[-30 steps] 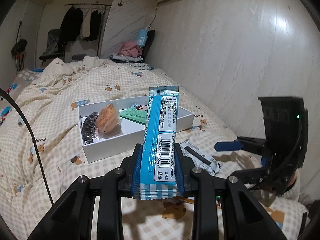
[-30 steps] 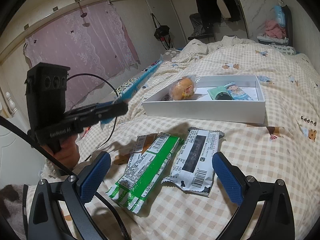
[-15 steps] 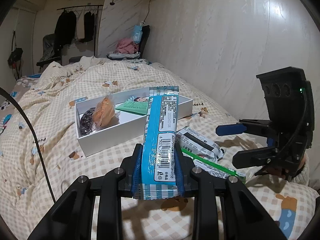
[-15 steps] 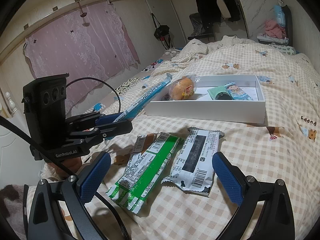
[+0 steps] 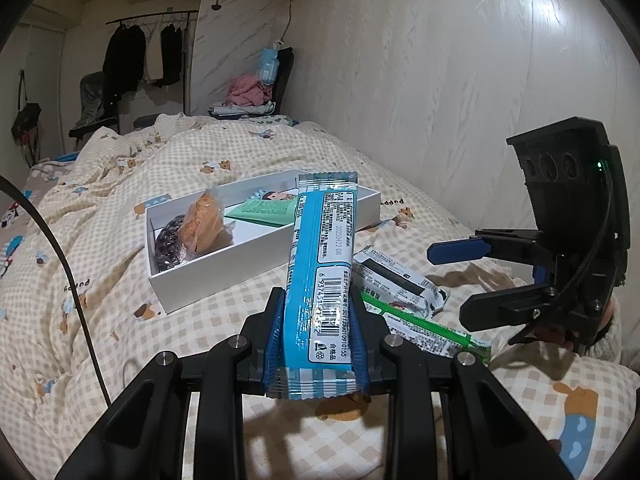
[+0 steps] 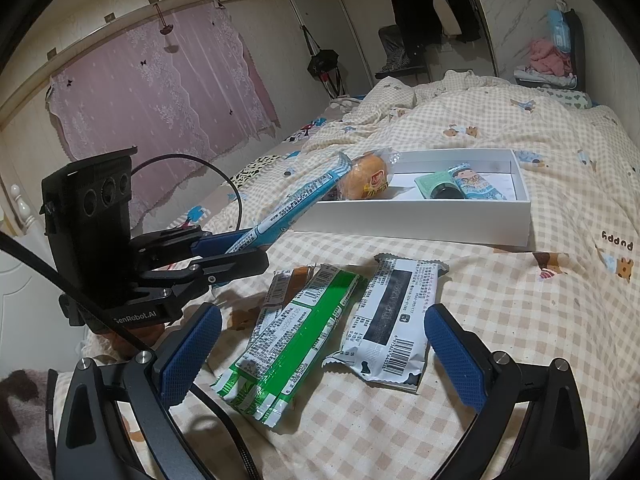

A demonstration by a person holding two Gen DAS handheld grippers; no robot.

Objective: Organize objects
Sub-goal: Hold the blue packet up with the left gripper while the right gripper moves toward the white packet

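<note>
My left gripper (image 5: 318,320) is shut on a long blue snack packet (image 5: 322,272), held above the bed and pointing toward the white box (image 5: 240,258). It also shows in the right wrist view (image 6: 236,250) with the blue snack packet (image 6: 292,208). The white box (image 6: 420,224) holds an orange bun (image 6: 366,178), a dark item (image 5: 170,242) and a green packet (image 6: 460,186). My right gripper (image 6: 320,356) is open above a green packet (image 6: 296,340), a white packet (image 6: 390,316) and a brown packet (image 6: 286,284) lying on the quilt.
The checked quilt (image 6: 540,320) covers the bed. A pale wall (image 5: 460,100) runs along its right side. A clothes rail (image 5: 152,52) and a chair with clothes (image 5: 256,96) stand at the far end. A black cable (image 5: 60,264) trails from the left gripper.
My left gripper with the blue packet has moved lower and closer to the white box, tilting its tip toward the box's near end. My right gripper has stayed still and open.
</note>
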